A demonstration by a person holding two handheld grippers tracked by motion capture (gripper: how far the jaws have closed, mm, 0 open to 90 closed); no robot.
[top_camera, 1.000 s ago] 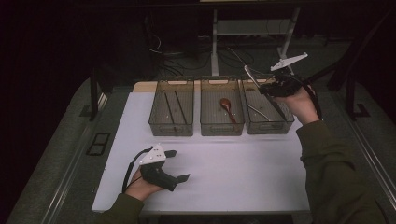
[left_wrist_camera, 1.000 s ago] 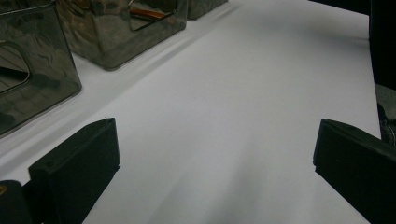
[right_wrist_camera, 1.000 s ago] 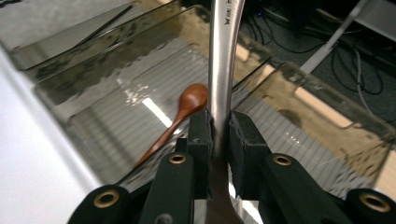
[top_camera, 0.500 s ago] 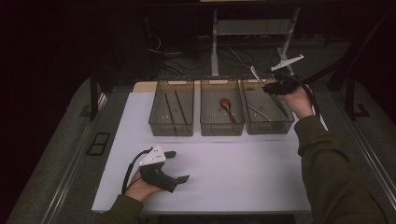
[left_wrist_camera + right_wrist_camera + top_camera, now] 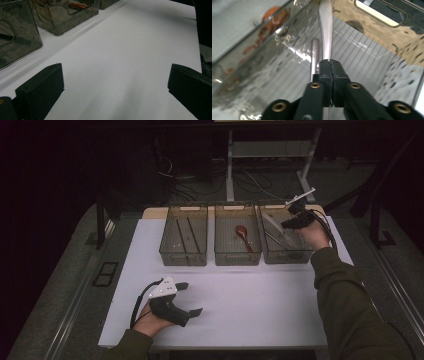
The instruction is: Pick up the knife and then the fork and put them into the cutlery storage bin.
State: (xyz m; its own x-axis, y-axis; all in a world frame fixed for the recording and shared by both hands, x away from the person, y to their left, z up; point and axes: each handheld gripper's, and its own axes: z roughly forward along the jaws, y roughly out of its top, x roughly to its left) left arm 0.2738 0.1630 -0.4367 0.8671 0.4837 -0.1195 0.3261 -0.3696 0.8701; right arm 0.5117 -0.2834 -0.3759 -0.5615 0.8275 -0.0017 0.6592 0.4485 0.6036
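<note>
Over white tabletop (image 5: 260,295), right gripper (image 5: 330,65) clamped on metal utensil (image 5: 326,27) inside rightmost clear bin (image 5: 280,254).

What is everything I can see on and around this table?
Bins: three, clear smoky, in a row at the table's far side.
Chopsticks: two dark sticks, left bin.
Spoon: one, reddish brown, middle bin.
Utensils: silver metal, right bin, one clamped by its handle; their kind is hard to tell.
Sheet: one, white, covering the table.
Right hand-held gripper: black, shut on the silver handle, over the right bin.
Left hand-held gripper: black, jaws open, resting on the sheet, nothing between them.
Sleeve: olive green, at right.
</note>
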